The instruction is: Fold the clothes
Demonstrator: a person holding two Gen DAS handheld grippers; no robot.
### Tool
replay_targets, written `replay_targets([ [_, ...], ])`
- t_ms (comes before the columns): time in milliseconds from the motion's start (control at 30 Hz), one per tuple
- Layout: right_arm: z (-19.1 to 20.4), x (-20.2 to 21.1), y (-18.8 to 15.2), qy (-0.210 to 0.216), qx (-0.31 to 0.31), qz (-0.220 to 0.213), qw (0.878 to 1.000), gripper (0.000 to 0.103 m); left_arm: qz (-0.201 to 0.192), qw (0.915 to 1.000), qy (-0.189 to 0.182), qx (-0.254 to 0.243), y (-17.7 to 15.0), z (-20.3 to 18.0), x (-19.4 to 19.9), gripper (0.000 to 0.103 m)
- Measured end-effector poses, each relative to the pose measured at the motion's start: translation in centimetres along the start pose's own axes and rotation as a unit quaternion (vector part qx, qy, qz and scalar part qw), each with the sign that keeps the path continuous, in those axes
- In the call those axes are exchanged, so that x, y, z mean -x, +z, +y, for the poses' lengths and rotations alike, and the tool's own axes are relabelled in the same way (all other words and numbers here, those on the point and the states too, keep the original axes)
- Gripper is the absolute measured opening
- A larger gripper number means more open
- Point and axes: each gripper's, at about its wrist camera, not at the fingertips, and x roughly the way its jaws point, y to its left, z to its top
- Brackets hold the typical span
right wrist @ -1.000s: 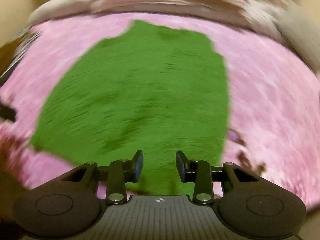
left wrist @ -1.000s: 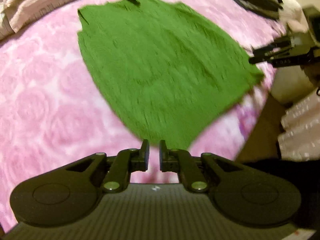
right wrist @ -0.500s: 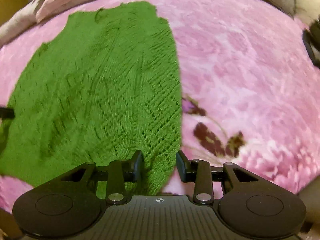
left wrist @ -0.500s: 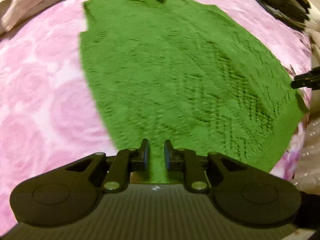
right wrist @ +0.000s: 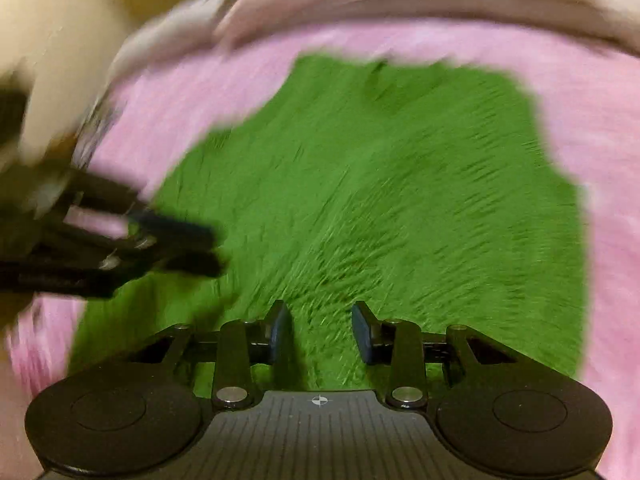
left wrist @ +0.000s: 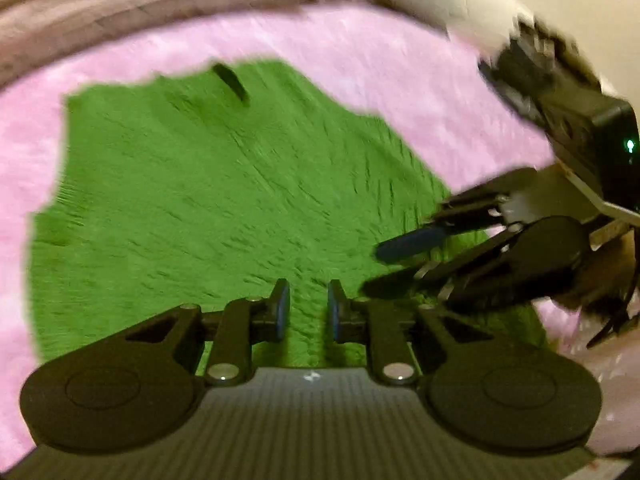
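We are only starting: the green knit top point(left wrist: 224, 208) is lying flat and spread out on the pink blanket point(left wrist: 360, 56), with no fold that we can see. Our left claw point(left wrist: 306, 312) is hanging just over its near edge, a little spread and holding nothing. Our right claw point(right wrist: 322, 330) is spread wider, also holding nothing. The top's long side is running away from both claws, with its neck at the far end.

The green garment point(left wrist: 224, 208) looks knitted and rough; the pink blanket point(left wrist: 360, 64) soft, fleecy; the left gripper point(left wrist: 305, 312) matt black plastic.
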Motion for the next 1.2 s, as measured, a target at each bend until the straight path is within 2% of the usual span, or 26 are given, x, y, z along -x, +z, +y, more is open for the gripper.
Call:
replay_targets([
  [67, -0.9, 0.2, -1.0, 0.017, 0.063, 0.001, 0.998, 0.032, 0.046, 0.9984, 0.022, -0.026, -1.3, -0.2, -2.3, 0.015],
  [100, -1.3, 0.7, -1.2, 0.021, 0.075, 0.009, 0.997, 0.032, 0.034, 0.9987, 0.020, -0.031, -2.0, 0.0, -1.9, 0.015],
  [233, -2.7, 3.1, -3.0, 0.007, 0.113, 0.045, 0.993, 0.033, 0.070, 0.9970, 0.033, -0.002, -3.3, 1.6, 0.1, 0.015],
  [367, -4.7, 4.4, -3.7, -0.001, 0.066, 0.062, 0.996, 0.033, 0.104, 0.9927, 0.060, 0.011, -3.5, 3.4, 1.7, 0.014],
  [500, -4.8, 5.4, -2.3, -0.013, 0.000, 0.073, 0.997, 0.034, 0.111, 0.9884, 0.081, 0.064, -3.3, 4.6, 3.9, 0.013],
  [533, -4.8, 5.9, -1.9, -0.017, -0.017, 0.068, 0.997, 0.036, 0.108, 0.9874, 0.086, 0.077, -3.0, 4.7, 4.4, 0.013],
  [567, -4.6, 6.6, -1.3, -0.021, -0.037, 0.057, 0.997, 0.044, 0.106, 0.9860, 0.092, 0.091, -2.7, 4.7, 5.0, 0.014],
  [600, -4.5, 7.3, -0.8, -0.024, -0.056, 0.048, 0.997, 0.056, 0.102, 0.9843, 0.098, 0.106, -2.3, 4.7, 5.5, 0.016],
  [667, -4.0, 8.7, 0.1, -0.031, -0.092, 0.028, 0.995, 0.066, 0.091, 0.9817, 0.101, 0.134, -1.4, 4.4, 6.6, 0.027],
  [800, -2.3, 11.0, 1.3, -0.047, -0.129, 0.012, 0.990, 0.067, 0.067, 0.9789, 0.100, 0.165, -0.2, 4.0, 9.3, 0.039],
  [867, -1.0, 12.2, 1.8, -0.060, -0.140, 0.008, 0.988, 0.067, 0.059, 0.9776, 0.107, 0.171, 0.1, 3.8, 10.8, 0.059],
  [1000, 1.3, 14.6, 2.2, -0.077, -0.159, 0.003, 0.984, 0.067, 0.059, 0.9757, 0.115, 0.177, 0.7, 4.0, 13.2, 0.065],
  [1067, 2.6, 15.7, 2.6, -0.082, -0.156, 0.008, 0.984, 0.068, 0.062, 0.9750, 0.118, 0.178, 0.9, 4.0, 14.3, 0.074],
  [1200, 4.9, 16.5, 3.4, -0.089, -0.144, 0.016, 0.985, 0.068, 0.069, 0.9750, 0.124, 0.171, 1.0, 4.0, 15.9, 0.082],
])
